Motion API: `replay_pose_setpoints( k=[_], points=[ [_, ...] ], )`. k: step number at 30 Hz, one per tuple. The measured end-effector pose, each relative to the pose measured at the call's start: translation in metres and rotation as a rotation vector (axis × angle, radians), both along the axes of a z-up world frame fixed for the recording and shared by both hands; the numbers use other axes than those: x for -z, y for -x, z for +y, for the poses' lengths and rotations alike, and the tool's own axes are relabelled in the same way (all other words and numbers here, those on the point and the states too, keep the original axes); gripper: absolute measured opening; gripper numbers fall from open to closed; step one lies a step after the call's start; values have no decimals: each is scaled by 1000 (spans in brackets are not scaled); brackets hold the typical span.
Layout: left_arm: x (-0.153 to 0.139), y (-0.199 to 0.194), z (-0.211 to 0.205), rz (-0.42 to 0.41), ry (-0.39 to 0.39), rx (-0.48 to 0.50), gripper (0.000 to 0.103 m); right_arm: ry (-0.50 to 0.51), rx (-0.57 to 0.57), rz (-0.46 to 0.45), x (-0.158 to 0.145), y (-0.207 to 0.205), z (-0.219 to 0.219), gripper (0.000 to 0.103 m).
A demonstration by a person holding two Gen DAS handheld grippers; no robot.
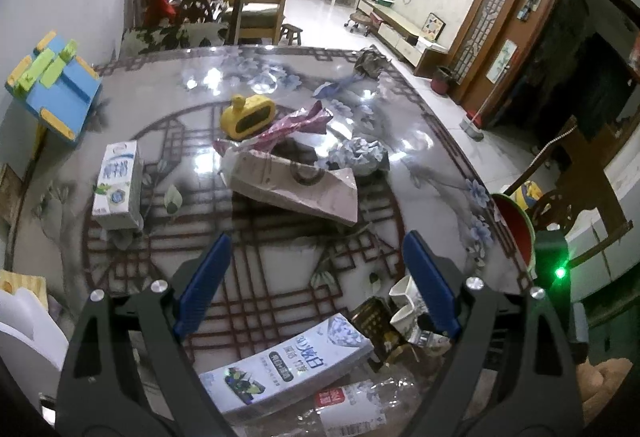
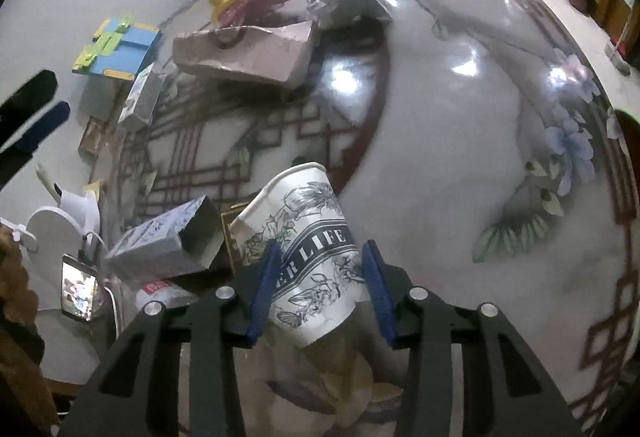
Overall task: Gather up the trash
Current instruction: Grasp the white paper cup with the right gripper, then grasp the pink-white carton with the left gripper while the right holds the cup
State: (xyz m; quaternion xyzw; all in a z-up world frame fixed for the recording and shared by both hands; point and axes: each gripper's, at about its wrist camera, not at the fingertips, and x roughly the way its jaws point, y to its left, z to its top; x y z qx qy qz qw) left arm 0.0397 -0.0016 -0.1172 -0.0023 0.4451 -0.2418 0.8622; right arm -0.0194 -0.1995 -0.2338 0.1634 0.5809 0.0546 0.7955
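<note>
In the right wrist view my right gripper (image 2: 322, 245) is shut on a white paper cup (image 2: 308, 237) with black flower print. The cup lies tilted, mouth pointing away, at the near edge of the round patterned table (image 2: 460, 125). Both blue pads (image 2: 266, 289) press its sides. My left gripper (image 1: 316, 239) hangs open and empty over the table's near part. Below it lie a toothpaste box (image 1: 288, 361) and a clear plastic bottle (image 1: 352, 405). The same cup (image 1: 402, 299) shows behind its right finger. Farther off are a milk carton (image 1: 118, 185), a pink paper bag (image 1: 296, 185), crumpled paper (image 1: 360, 153) and a pink wrapper (image 1: 296, 125).
A yellow clock (image 1: 248, 115) stands behind the bag. A dark small box (image 1: 376, 321) lies by the cup. A red round container (image 1: 516, 229) sits off the table's right edge. A blue toy table (image 1: 56, 89) and a phone (image 2: 80, 291) are at the left.
</note>
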Motion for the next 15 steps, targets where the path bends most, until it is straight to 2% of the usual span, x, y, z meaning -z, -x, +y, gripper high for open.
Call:
replay_pose_setpoints(
  k=[4, 5, 7, 8, 9, 11, 15],
  points=[
    [12, -12, 0, 60, 25, -32, 85, -41, -18, 23, -2, -3, -1, 43],
    [14, -14, 0, 68, 28, -38, 85, -40, -16, 21, -2, -3, -2, 46],
    [18, -18, -1, 83, 31, -48, 85, -60, -23, 17, -2, -4, -2, 63],
    [20, -21, -3, 89, 29, -52, 85, -60, -30, 23, 0, -5, -1, 63],
    [22, -24, -4, 93, 27, -53, 85, -53, -40, 36, 3, -6, 0, 63],
    [26, -30, -9, 103, 23, -57, 85, -65, -61, 42, 8, -7, 3, 52],
    [34, -42, -18, 130, 26, -81, 85, -68, -78, 20, 5, -8, 4, 42]
  ],
)
